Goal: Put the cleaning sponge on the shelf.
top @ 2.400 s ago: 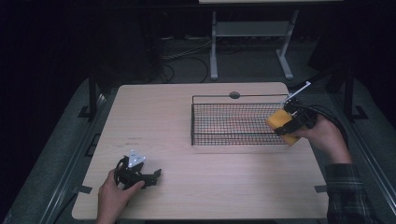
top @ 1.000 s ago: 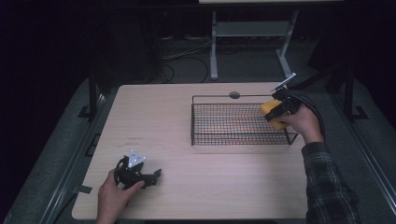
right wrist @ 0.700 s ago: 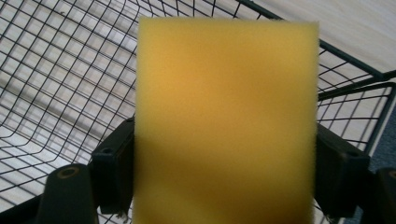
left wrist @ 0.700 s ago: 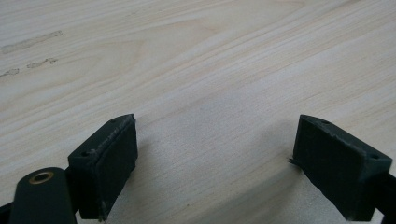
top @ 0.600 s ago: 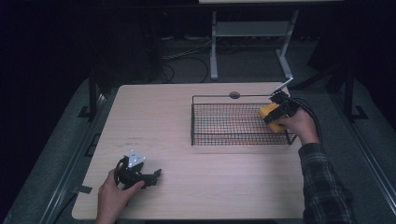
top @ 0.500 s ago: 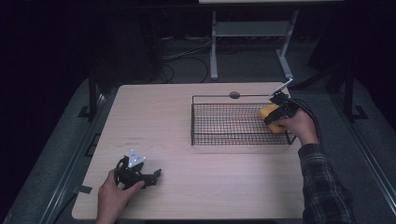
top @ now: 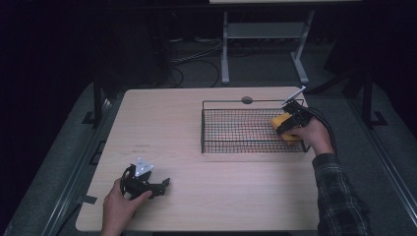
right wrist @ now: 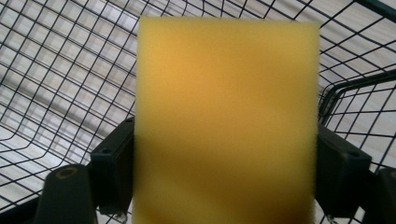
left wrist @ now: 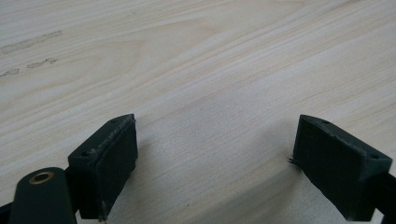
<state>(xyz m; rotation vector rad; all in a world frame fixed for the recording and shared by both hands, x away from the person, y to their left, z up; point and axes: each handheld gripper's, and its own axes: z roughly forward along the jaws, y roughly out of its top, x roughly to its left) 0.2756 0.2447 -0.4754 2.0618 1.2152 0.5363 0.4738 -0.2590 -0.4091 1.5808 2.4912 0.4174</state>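
Note:
A yellow sponge [right wrist: 224,121] is clamped between the two black jaws of my right gripper [top: 287,125], which is shut on it. In the high view the sponge [top: 280,121] hangs inside the right end of the black wire basket [top: 236,146]. The right gripper view has the basket's mesh floor [right wrist: 60,84] right behind the sponge. My left gripper [top: 160,186] rests near the table's front left, held by a hand. Its jaws stand wide apart over bare wood in the left gripper view, with nothing between its fingers [left wrist: 112,158].
The basket stands on the right half of a light wooden table [top: 162,128]. A small round grommet [top: 247,100] sits at the table's far edge. Behind the table are a metal stand [top: 265,34] and cables on a dark floor.
My right gripper carried the sponge from the basket's right rim up and over it, then sank into the basket's right end. The left gripper stayed put.

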